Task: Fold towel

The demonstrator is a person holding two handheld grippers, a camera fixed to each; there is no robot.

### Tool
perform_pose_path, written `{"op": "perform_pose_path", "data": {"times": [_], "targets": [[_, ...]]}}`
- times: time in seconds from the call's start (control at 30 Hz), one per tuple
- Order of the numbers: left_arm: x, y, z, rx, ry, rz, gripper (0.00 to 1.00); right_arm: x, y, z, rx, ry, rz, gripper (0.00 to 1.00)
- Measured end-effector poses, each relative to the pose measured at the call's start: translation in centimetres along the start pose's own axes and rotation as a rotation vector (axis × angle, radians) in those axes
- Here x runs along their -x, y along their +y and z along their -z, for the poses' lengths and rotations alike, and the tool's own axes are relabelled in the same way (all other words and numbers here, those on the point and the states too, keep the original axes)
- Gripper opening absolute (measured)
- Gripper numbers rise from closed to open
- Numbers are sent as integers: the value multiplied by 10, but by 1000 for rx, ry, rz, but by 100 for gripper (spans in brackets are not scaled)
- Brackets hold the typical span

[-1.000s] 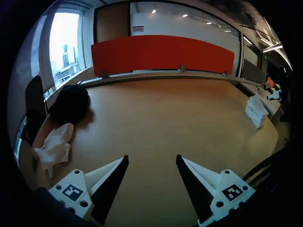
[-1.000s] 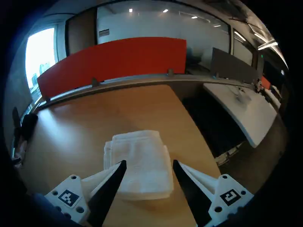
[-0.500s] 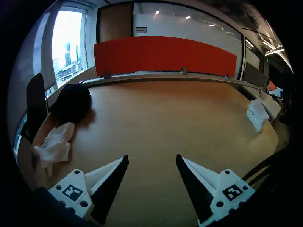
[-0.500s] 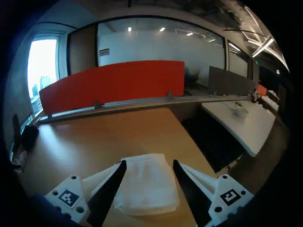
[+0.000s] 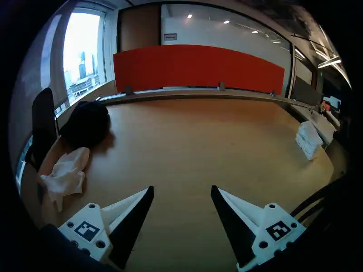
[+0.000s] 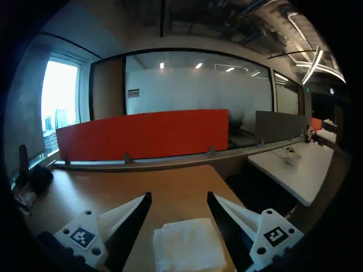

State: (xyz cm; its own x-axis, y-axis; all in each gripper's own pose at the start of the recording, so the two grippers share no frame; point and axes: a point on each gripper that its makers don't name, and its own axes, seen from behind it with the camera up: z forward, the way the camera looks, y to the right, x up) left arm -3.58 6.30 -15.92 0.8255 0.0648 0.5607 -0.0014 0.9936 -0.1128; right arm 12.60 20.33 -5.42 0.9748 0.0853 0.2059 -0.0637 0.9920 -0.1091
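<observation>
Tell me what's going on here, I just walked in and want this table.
A person holds a gripper in each hand; both are open and empty. The right gripper hovers over a folded towel near the table edge. A crumpled towel lies left of the left gripper, not yet folded.

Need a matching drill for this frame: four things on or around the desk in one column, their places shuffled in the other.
Things
1. folded towel
2. crumpled cloth
3. black bundle
4. red partition

Places
A. left side of the desk, just beyond the crumpled cloth
B. standing along the desk's far edge
C. flat on the desk, close below the right gripper's open fingers
D. near left corner of the desk

Pairs: 1-C, 2-D, 3-A, 4-B
</observation>
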Motion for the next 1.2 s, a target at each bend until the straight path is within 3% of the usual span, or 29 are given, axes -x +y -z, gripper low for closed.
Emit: {"op": "perform_pose_path", "data": {"times": [0.4,0.73,1.2], "targets": [[-23,-12,-3,-30,69,29,93,-11,-17,-4,40,47,77,95],[-50,-20,-5,-42,132,49,93,-26,-64,-3,-17,90,86,95],[-118,-44,-3,-75,272,62,93,-36,-132,-4,-104,108,83,95]]}}
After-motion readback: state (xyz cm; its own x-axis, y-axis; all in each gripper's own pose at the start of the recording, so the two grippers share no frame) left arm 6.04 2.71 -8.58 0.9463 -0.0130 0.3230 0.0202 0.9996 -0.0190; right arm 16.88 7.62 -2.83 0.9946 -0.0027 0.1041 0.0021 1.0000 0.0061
